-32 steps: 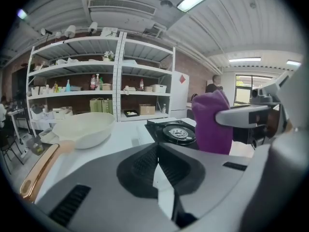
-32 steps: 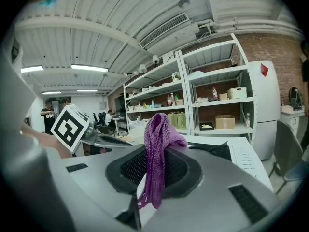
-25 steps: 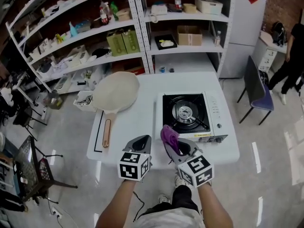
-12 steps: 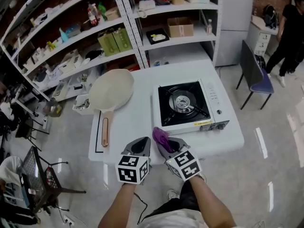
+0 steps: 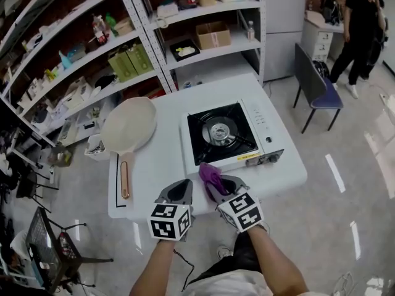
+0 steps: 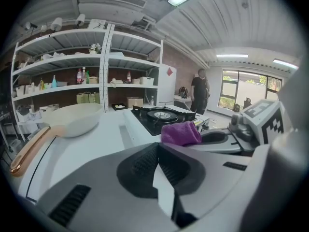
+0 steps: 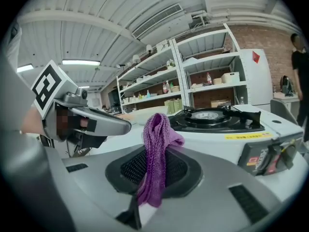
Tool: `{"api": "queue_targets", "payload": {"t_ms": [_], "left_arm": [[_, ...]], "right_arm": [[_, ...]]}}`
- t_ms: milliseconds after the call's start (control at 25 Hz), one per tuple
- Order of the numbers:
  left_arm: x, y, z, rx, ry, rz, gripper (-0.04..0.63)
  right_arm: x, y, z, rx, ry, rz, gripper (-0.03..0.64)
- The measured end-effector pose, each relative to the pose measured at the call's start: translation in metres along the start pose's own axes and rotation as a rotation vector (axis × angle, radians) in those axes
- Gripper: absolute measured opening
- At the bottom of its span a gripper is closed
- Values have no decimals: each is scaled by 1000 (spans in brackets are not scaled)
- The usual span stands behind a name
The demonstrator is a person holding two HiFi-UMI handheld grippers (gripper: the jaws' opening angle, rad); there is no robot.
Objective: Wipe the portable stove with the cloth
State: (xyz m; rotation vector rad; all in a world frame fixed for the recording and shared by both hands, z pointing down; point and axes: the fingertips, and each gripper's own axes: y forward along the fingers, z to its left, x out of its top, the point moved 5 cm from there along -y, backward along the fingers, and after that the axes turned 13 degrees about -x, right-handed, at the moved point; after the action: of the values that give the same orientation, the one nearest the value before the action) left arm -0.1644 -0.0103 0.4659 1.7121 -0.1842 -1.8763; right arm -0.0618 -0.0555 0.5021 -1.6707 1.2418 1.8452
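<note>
1. Right claw pinches purple cloth by a thin fold; I fear slippage under scrubbing.
2. Left claw closed, empty.
3. Stove sits by the right edge of the surface; grate may snag cloth.

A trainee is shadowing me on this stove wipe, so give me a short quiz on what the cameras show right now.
1. True or false: the purple knitted cloth lies on top of the black-topped white portable stove.
2. What rests on the white table to the left of the stove? A) cream frying pan B) steel kettle C) wooden board
3. Which hand-held gripper holds the cloth, and how do the other's jaws stand?
Key: 1 false. 2 A. 3 the right hand-held gripper; the left hand-held gripper is shut and empty.
</note>
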Motion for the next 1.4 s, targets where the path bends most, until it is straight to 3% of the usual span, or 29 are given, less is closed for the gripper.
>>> {"api": "queue_targets", "payload": {"t_ms": [680, 1000, 1160, 1400], "left_arm": [[11, 48, -36, -92, 48, 22, 5], [22, 67, -51, -135, 73, 26, 5], [29, 75, -56, -153, 81, 17, 5], [50, 89, -66, -191, 92, -11, 5]], "right_arm": [[-12, -40, -77, -161, 71, -9, 63], [-14, -54, -101, -196, 96, -2, 63], [-7, -68, -109, -195, 109, -15, 63], [10, -102, -144, -283, 106, -36, 63]]}}
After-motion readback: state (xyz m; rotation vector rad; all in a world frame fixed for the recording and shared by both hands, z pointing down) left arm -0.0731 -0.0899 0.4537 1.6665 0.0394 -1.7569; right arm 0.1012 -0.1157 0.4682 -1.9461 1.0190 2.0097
